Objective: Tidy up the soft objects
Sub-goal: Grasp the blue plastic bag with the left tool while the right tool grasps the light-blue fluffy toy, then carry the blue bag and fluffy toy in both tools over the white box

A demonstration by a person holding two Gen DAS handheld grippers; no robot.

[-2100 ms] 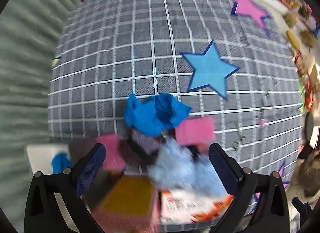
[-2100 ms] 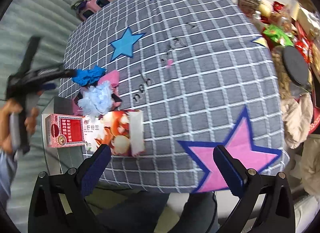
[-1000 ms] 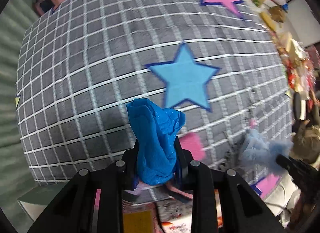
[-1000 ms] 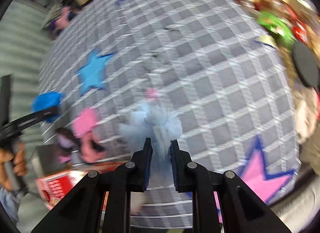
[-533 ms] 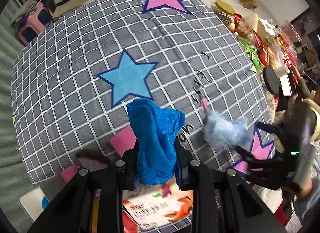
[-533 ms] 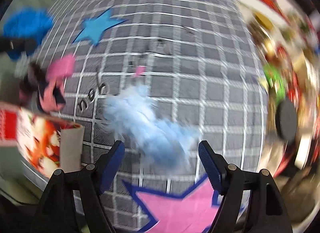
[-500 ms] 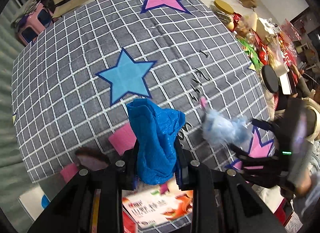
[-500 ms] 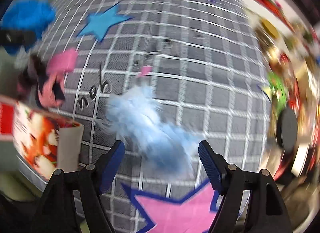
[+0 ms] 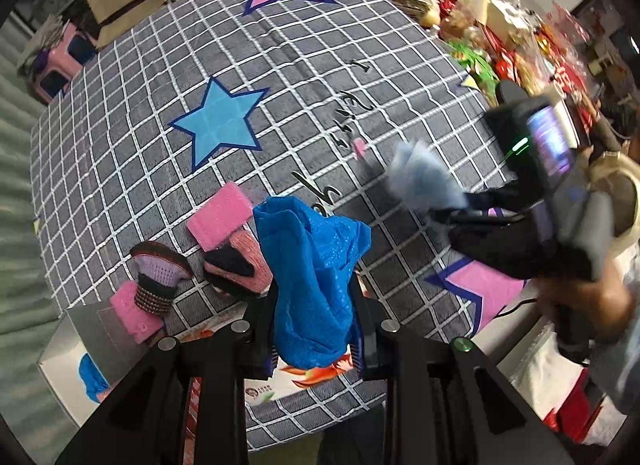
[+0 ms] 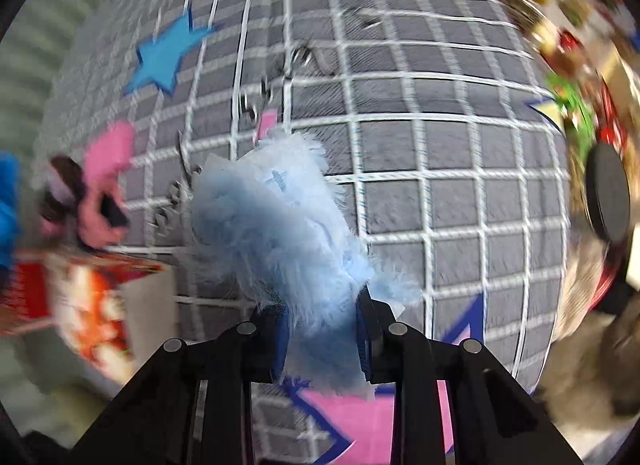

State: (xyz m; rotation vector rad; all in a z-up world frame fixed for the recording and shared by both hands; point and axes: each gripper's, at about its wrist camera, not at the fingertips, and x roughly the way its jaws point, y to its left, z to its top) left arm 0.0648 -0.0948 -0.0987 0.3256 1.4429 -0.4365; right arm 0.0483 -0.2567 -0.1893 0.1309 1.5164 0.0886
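Observation:
My left gripper (image 9: 314, 297) is shut on a crumpled bright blue cloth (image 9: 312, 265), held above the near edge of the grey checked tablecloth (image 9: 360, 65). My right gripper (image 10: 322, 317) has its jaws closing on a fluffy light-blue cloth (image 10: 276, 233), and the pads press its lower end. The left wrist view shows that fluffy cloth (image 9: 420, 177) at the right, over the table, with a hand holding the right gripper (image 9: 452, 217). On the table lie a pink sponge (image 9: 220, 215), a pink-and-black sock (image 9: 236, 261) and a purple sock (image 9: 158, 269).
A printed snack box (image 9: 312, 381) lies at the table's near edge, under my left gripper. A grey open box (image 9: 80, 341) at the lower left holds something blue. Jars and snack packets (image 9: 500, 45) crowd the far right. A small pink scrap (image 9: 360, 147) lies mid-table.
The left gripper rose and shifted with the blue cloth, so more table shows. The right gripper's jaws stood wide apart over the fluffy cloth half a second ago; now they grip it.

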